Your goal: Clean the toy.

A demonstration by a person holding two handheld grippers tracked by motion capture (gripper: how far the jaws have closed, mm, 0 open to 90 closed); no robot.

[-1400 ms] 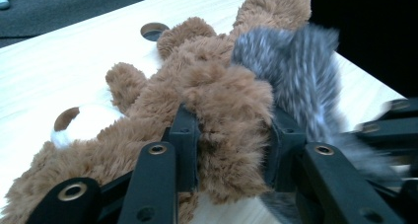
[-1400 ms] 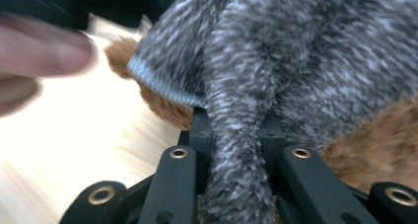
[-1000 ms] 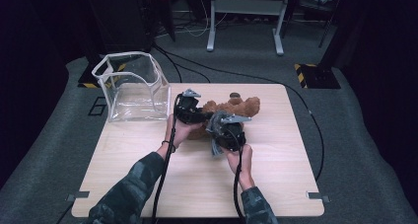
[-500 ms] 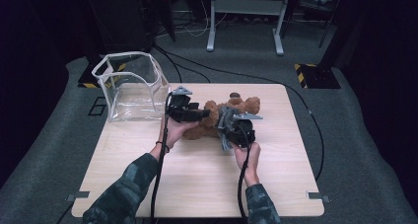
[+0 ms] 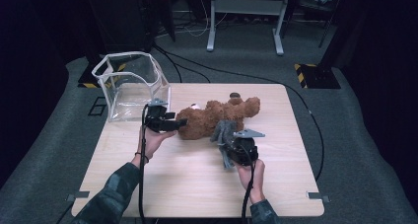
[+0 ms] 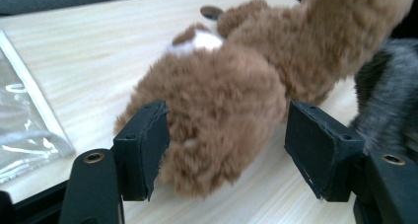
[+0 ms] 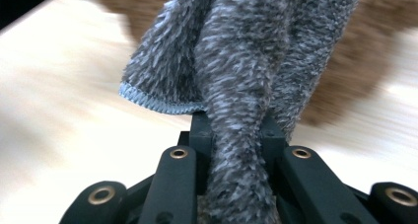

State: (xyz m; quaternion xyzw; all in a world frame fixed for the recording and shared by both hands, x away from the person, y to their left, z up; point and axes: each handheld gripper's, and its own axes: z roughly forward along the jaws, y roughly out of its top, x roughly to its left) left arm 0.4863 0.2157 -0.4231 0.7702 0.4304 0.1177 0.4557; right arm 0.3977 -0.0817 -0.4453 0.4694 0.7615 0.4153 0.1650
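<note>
A brown teddy (image 5: 212, 118) lies on its side near the middle of the table (image 5: 187, 184), just right of a clear bin (image 5: 129, 86) at the far left corner. The left gripper (image 5: 181, 123) sits at the bear's left end, and its jaws, which have just been opening, stand apart on either side of the plush (image 6: 222, 105) with the pads (image 6: 148, 140) no longer pressing it. The right gripper (image 5: 227, 144), just in front of the bear, is clamped on a grey cloth (image 7: 246, 76) that bunches up between its jaws and drapes against the bear's fur
</note>
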